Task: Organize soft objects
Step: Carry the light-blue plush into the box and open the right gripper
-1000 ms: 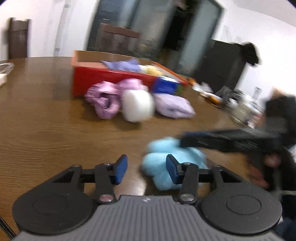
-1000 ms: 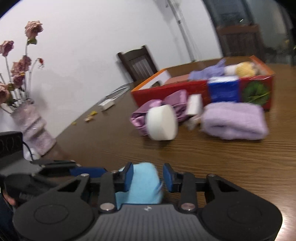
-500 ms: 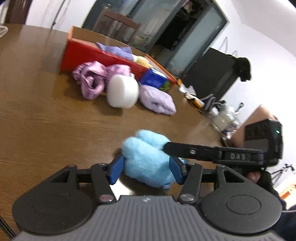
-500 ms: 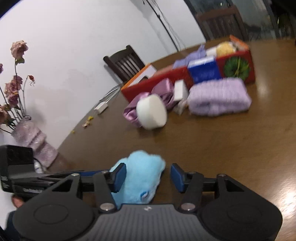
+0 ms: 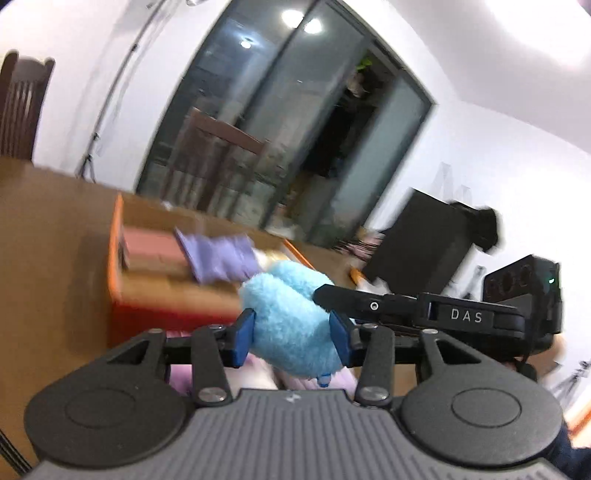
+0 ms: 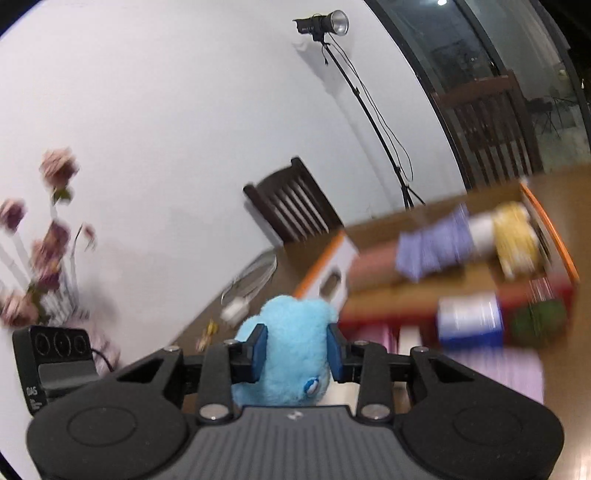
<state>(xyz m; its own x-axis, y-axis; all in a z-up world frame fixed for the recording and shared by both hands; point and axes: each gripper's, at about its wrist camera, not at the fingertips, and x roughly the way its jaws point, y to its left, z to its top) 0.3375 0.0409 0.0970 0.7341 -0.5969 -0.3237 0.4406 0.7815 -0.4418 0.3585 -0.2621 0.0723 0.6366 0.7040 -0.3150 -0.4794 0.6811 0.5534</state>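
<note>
Both grippers have just been closing on the blue plush toy (image 5: 288,325): the left gripper (image 5: 291,334) pinches one end, the right gripper (image 6: 296,349) the other, the fluffy thing slung between them above the table (image 5: 55,258). The red box (image 6: 461,291) lies straight ahead and lower, the plush's long axis running hand to hand

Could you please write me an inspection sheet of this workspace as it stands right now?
Surface: brown wooden table.
Job's things: fluffy blue toy lifted, pinched from two sides; open red box holds a purple cloth and a yellow item.
Clutter: vase of dried flowers.
Grippers: left tongs and right tongs have just been closing, both clamped on the blue toy.
Cables: white cord on the table.
Surroundings: dark chair, light stand, glass doors.
</note>
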